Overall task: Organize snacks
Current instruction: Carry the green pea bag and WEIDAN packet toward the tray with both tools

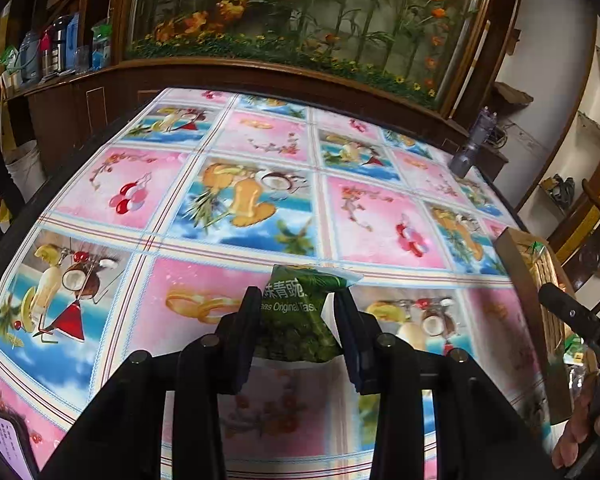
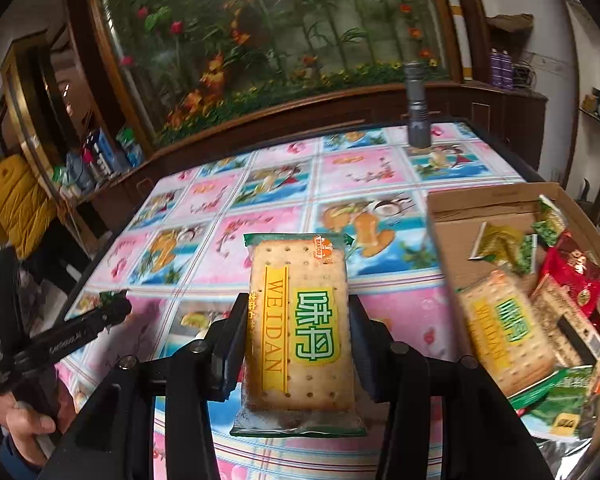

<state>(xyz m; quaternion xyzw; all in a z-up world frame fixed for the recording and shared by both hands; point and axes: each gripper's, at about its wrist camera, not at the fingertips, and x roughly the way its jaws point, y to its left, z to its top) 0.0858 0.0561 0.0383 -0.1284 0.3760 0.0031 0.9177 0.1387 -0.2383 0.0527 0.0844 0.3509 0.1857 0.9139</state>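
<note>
My left gripper (image 1: 296,304) is shut on a small green pea snack packet (image 1: 300,316), held above the table with its top corner sticking up past the fingertips. My right gripper (image 2: 298,312) is shut on a cracker packet (image 2: 298,328) with a yellow band and green label, lifted over the table. To its right a cardboard box (image 2: 480,204) holds several snacks: another cracker packet (image 2: 500,336), green packets (image 2: 504,246) and a red packet (image 2: 572,268). The left gripper (image 2: 114,310) shows at the left in the right wrist view, with a hand on it.
The table (image 1: 236,256) wears a pink and blue fruit-print cloth. A grey flashlight (image 2: 416,108) stands upright near the far right corner. A dark wooden cabinet with a flower mural runs behind the table. The box's edge (image 1: 520,304) shows at right in the left wrist view.
</note>
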